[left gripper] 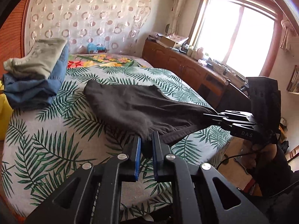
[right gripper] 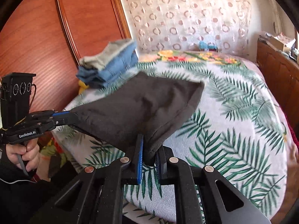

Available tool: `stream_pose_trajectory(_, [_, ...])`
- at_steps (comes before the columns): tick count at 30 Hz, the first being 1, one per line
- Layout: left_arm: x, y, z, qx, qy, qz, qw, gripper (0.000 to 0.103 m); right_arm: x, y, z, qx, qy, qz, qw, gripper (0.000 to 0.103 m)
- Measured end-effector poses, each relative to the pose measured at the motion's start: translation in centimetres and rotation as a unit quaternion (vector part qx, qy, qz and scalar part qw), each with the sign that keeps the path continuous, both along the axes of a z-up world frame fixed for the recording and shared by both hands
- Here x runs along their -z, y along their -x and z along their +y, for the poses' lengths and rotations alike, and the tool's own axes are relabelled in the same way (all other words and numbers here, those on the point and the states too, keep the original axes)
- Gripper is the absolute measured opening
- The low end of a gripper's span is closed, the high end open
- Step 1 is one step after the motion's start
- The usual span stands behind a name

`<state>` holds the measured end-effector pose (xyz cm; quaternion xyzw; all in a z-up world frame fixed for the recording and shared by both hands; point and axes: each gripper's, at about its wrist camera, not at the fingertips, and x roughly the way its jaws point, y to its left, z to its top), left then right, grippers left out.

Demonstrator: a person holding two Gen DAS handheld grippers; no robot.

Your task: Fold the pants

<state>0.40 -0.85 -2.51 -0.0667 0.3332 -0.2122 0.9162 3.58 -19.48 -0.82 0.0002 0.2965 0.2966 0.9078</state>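
Sunlight from the window point(left gripper: 237, 35) washes over a bedroom where my bed point(left gripper: 56, 130) wears a palm-leaf sheet, with a wooden headboard point(right gripper: 33, 37) along its left edge and a circle-patterned curtain point(left gripper: 89, 15) at the far end. Low wooden cabinets point(left gripper: 177, 63) cluttered on top run along the bed's right edge.

I am holding the dark pants point(left gripper: 134, 108) up off the sheet by their near edge, stretched between my two tools. My left gripper point(left gripper: 145, 140) is clenched on one bunched corner of the fabric, its blue pads point(left gripper: 138, 149) pressing the cloth between them. My right gripper point(right gripper: 149, 149) is likewise clamped on the other corner, with the cloth pinched between its blue pads point(right gripper: 140, 153). The far part of the pants sags toward the middle of the bed; whether it touches the sheet I cannot tell.

Near the bed's left edge, by the headboard, sits a pile of folded clothes: blue jeans point(left gripper: 37, 89) underneath and a grey-green garment point(left gripper: 37, 59) on top, well apart from the pants. A small blue item point(left gripper: 94, 47) lies at the far end of the bed, too small to identify. My left hand point(right gripper: 26, 155) grips its tool's handle beyond the bed's near left corner.
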Motion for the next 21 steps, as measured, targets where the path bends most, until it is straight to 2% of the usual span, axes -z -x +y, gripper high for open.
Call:
stream_pose_trajectory(7, [-1.9,0.6,-0.3,0.001,-0.008,-0.024,0.9997,0.011,-1.9,1.9,-1.2,-0.005,-0.006,-0.029,1.0,0.011])
stream_pose_trajectory(10, [-1.5,-0.1,-0.4,-0.004,-0.019,-0.029,0.9994,0.011,-2.2,2.0,-1.8,-0.006,-0.007,-0.038,0.999,0.011])
stream_pose_trajectory(15, [0.0,-2.2,-0.4,-0.015,-0.021,-0.023,0.9994,0.011,-0.9,0.2,-1.3,0.003,-0.003,-0.034,0.999,0.011])
stream_pose_trajectory(21, [-0.8,-5.1,0.1,-0.031,-0.018,-0.039,0.9986,0.011,-0.7,-2.9,-0.2,0.016,-0.005,-0.039,0.999,0.011])
